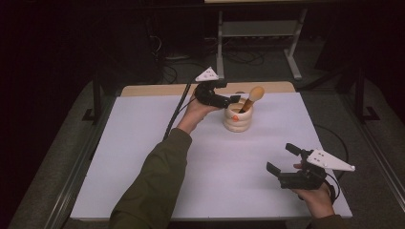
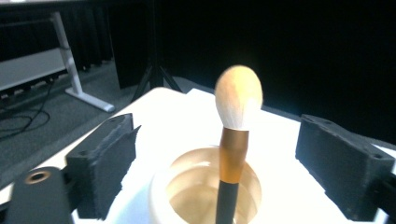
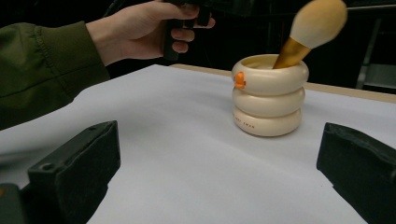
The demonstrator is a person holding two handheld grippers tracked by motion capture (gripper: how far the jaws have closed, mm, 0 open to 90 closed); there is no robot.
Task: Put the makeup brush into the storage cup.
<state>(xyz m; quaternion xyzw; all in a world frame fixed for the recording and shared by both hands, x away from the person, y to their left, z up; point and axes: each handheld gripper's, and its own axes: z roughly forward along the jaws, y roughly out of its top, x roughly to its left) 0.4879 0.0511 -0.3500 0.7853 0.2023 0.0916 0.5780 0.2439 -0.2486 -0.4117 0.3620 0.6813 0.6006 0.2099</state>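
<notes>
A cream cup [image 1: 238,119] shaped like three stacked rings, with a small orange mark on its side, stands at the far middle of the white table [image 1: 143,157]. A makeup brush [image 1: 256,93] with a pale fluffy head, gold ferrule and dark handle leans in it. My left gripper [image 1: 234,98] hovers just left of the cup's rim. In the left gripper view it [image 2: 217,123] is open, its jaws either side of the brush [image 2: 238,98] without touching it, above the cup [image 2: 187,186]. My right gripper [image 1: 282,158] is open and empty at the near right. It [image 3: 219,128] faces the cup [image 3: 268,100] and brush [image 3: 317,21].
The table's wooden far edge [image 1: 157,89] shows behind the white sheet. Beyond it stand a metal desk frame [image 1: 296,62] and loose cables [image 1: 239,57] on the dark floor. A green sleeve [image 1: 153,181] crosses the left middle of the table.
</notes>
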